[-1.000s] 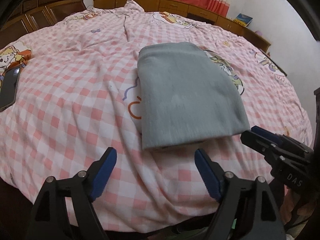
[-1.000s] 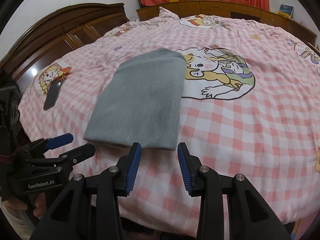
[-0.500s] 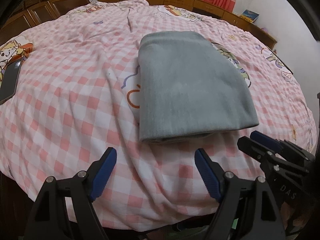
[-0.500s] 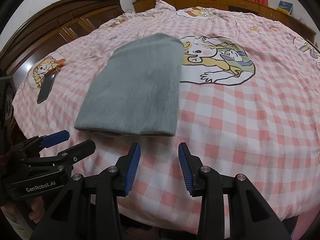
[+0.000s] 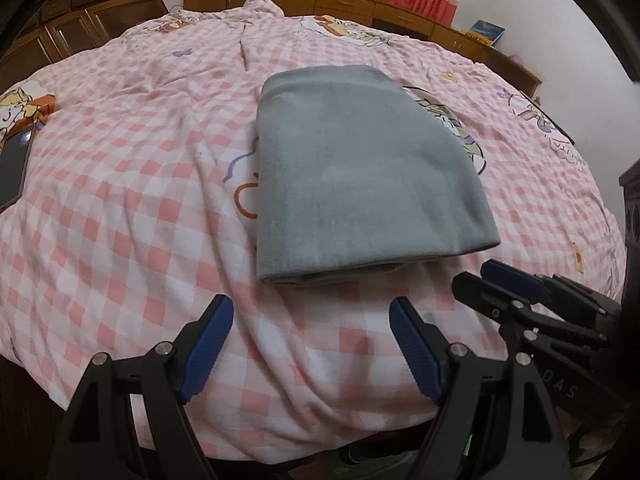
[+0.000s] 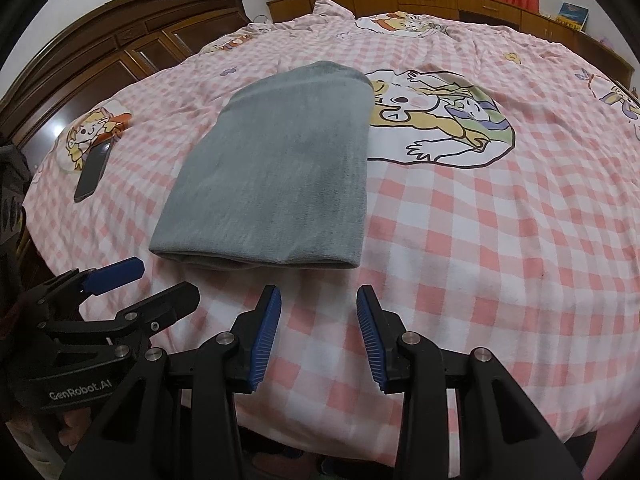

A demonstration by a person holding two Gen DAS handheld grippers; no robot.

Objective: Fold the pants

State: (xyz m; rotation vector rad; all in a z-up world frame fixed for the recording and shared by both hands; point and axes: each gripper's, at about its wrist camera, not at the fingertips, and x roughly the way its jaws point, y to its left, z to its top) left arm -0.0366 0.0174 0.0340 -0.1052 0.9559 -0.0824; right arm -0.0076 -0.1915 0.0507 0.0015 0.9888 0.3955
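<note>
The grey pants (image 5: 360, 172) lie folded into a flat rectangle on the pink checked bedspread (image 5: 120, 200); the right wrist view shows them too (image 6: 276, 176). My left gripper (image 5: 311, 314) hovers just short of their near folded edge, jaws wide open and empty. My right gripper (image 6: 319, 302) hangs over the bedspread near the pants' near right corner, jaws partly apart with nothing between them. Each gripper shows in the other's view: the right one (image 5: 496, 284) at the lower right, the left one (image 6: 148, 284) at the lower left.
A dark phone (image 6: 93, 172) lies on the bedspread to the left, also at the left edge of the left wrist view (image 5: 14, 168). A wooden headboard (image 6: 120, 48) stands at the left. A low wooden cabinet (image 6: 440, 0) and red curtains run along the back.
Both views have shifted slightly, the pants sitting a little lower and nearer in frame than half a second ago. The pants lie as before and both grippers' jaws keep the same spread.
</note>
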